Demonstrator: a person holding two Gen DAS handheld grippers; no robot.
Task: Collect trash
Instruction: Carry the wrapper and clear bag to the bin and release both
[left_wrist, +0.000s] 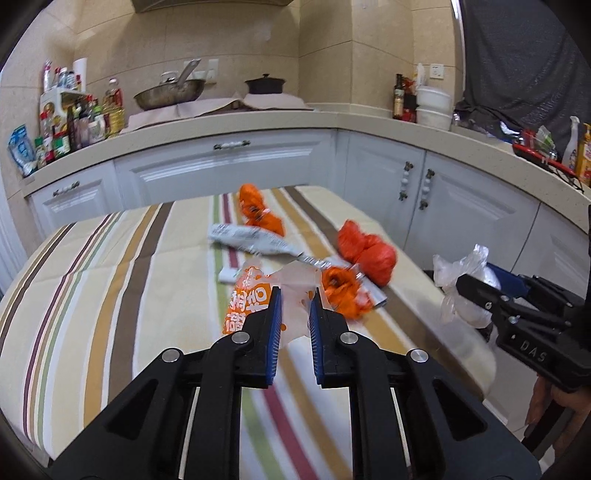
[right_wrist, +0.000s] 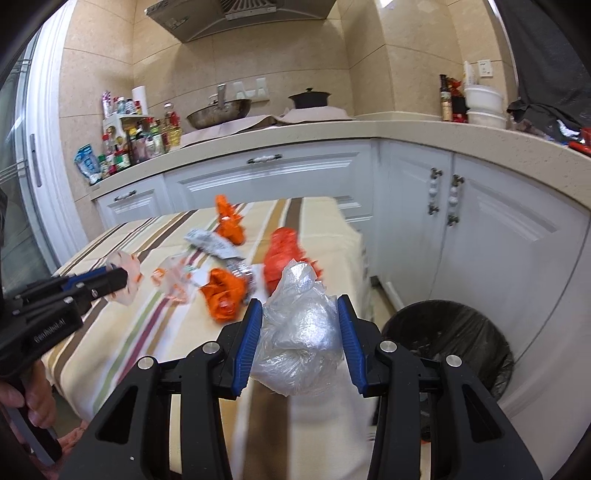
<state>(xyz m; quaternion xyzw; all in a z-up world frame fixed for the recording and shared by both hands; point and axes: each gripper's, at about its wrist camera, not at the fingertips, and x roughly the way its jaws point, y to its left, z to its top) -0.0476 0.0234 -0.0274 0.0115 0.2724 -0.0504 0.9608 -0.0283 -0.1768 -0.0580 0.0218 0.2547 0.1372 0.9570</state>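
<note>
My left gripper (left_wrist: 295, 306) is shut on a clear wrapper with orange print (left_wrist: 295, 284), held just above the striped table (left_wrist: 110, 277). In the right wrist view the same gripper (right_wrist: 123, 278) enters from the left with the wrapper (right_wrist: 127, 291) at its tip. My right gripper (right_wrist: 300, 321) is shut on a crumpled clear plastic bag (right_wrist: 299, 332), off the table's right edge. Its bag (left_wrist: 458, 280) also shows at the right of the left wrist view. More trash lies on the cloth: orange bags (left_wrist: 258, 210) (left_wrist: 365, 251) (left_wrist: 340, 291) and a white and silver wrapper (left_wrist: 247, 236).
A round bin with a black liner (right_wrist: 461, 321) stands on the floor to the right of the table, against white cabinets (right_wrist: 480, 240). The counter behind carries bottles (left_wrist: 74, 122), a wok (left_wrist: 170, 94) and a dark pot (left_wrist: 264, 85). A hand (right_wrist: 33, 398) holds the left tool.
</note>
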